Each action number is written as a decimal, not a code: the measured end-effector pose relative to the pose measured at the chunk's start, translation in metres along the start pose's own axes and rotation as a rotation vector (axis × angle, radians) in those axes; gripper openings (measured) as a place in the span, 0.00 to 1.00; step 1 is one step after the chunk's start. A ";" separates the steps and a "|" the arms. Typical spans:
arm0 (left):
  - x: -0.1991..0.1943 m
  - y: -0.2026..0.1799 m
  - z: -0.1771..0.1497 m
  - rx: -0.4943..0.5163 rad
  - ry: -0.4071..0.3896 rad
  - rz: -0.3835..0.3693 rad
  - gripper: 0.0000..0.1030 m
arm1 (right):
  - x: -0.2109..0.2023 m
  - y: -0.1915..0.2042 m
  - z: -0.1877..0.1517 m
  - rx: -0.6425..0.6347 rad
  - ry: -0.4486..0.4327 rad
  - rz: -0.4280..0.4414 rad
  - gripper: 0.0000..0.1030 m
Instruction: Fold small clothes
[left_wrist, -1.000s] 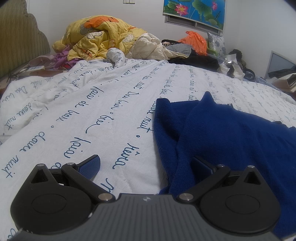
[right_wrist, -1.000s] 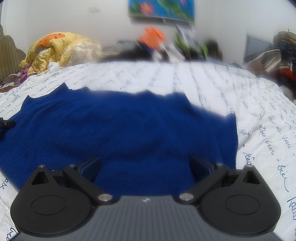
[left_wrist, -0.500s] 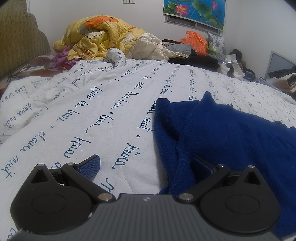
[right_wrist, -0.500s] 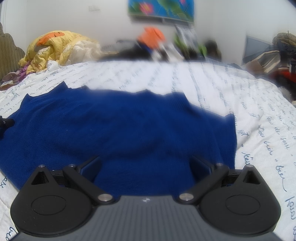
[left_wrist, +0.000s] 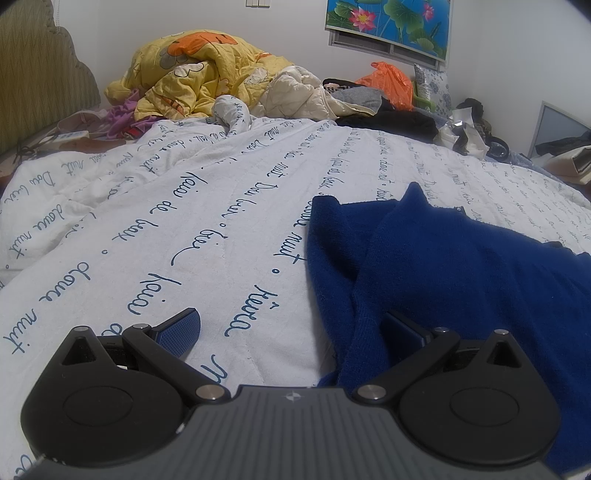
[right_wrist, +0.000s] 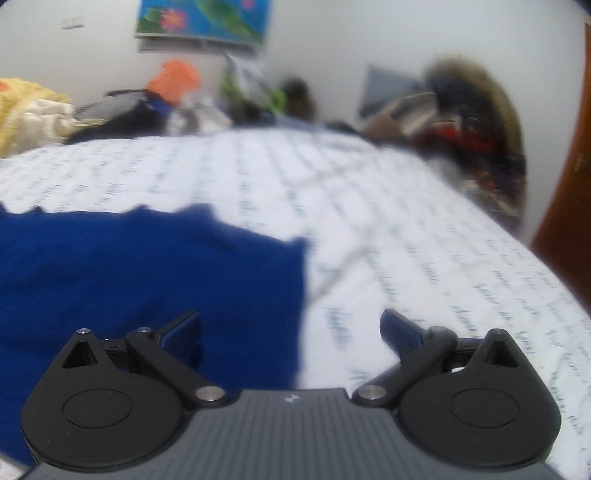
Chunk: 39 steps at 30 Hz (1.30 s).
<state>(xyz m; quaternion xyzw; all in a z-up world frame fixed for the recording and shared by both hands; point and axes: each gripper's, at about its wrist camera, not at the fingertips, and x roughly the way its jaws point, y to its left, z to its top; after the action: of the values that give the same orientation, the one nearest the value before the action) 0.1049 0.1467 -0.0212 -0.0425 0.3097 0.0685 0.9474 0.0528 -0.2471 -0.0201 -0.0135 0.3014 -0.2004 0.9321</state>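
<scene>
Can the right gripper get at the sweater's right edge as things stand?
Probably yes. The right gripper is open and straddles the edge of the blue sweater, which lies flat on the bed cover with nothing between. The view is blurred, though.

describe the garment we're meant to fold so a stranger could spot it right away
Start at the white quilt with blue script that covers the bed. On it, just ahead of the open left tongs, lies the blue sweater. It is the only solid dark-blue knit on the quilt; the other clothes are piled far back by the wall.
</scene>
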 end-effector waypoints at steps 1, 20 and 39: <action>0.000 0.000 0.000 0.000 0.000 0.000 1.00 | 0.002 -0.004 -0.001 -0.002 0.004 -0.014 1.00; 0.000 0.000 0.000 -0.001 0.000 0.000 1.00 | 0.016 -0.112 -0.013 0.192 0.021 -0.290 1.00; 0.000 0.000 0.000 -0.001 0.000 0.000 1.00 | 0.019 -0.135 -0.024 0.233 0.052 -0.314 1.00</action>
<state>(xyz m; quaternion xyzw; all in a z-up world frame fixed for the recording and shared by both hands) 0.1050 0.1468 -0.0209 -0.0432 0.3096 0.0689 0.9474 0.0039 -0.3759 -0.0306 0.0527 0.2944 -0.3773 0.8765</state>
